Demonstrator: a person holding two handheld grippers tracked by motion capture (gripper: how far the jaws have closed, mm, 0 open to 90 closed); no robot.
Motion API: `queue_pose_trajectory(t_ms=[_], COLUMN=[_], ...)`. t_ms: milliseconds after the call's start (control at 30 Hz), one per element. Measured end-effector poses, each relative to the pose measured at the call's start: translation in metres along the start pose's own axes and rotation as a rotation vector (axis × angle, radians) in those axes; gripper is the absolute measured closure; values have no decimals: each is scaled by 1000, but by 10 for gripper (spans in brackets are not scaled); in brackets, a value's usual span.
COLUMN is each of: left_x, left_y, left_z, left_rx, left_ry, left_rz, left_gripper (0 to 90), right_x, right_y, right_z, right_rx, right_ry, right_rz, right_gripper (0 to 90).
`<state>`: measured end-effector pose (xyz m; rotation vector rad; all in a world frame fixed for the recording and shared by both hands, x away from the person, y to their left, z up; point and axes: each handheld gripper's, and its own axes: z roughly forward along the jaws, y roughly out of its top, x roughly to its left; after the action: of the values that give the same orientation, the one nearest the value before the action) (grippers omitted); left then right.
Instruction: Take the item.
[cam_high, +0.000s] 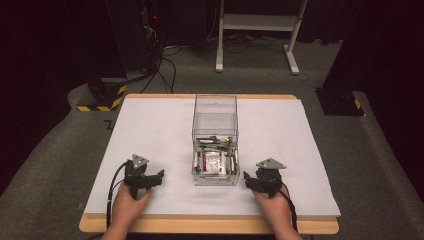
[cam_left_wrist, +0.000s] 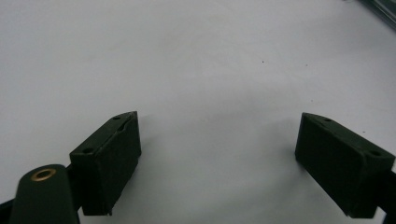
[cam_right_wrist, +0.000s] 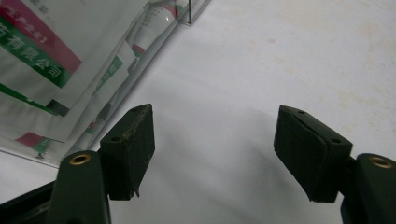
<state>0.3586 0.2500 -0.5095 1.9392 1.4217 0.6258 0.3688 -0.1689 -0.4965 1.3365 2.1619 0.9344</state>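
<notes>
High view: the clear box stands at the centre of the white table sheet, its near half holding printed packets, the far half apparently bare, though glare makes this uncertain. Packing therefore looks largely done, with nothing loose left on the sheet. The right gripper, at the box's four o'clock, has its jaws spread on nothing, just beside the wall; the left gripper, at eight o'clock, is likewise spread and unladen. Beyond, at twelve o'clock, a white stand and floor cables lie well apart; nothing obstructs.
</notes>
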Motion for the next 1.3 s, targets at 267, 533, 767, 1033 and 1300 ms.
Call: queue_pose_trajectory(t_ms=[267,533,767,1033,1300], left_x=[0,0,0,0,0], left_y=[0,0,0,0,0], left_z=[0,0,0,0,0], left_rx=[0,0,0,0,0], left_ry=[0,0,0,0,0], left_rz=[0,0,0,0,-1], left_gripper=[144,144,144,144,144], right_x=[1,2,1,0,1], right_y=[2,3,4,6,12], right_z=[-8,-13,-17,-23,-35], right_rx=[-32,-57,-84,-123,-157], right_ry=[13,19,22,32,43], right_rz=[-4,-17,-21,-12,-31], right_gripper=[339,389,389,382,395])
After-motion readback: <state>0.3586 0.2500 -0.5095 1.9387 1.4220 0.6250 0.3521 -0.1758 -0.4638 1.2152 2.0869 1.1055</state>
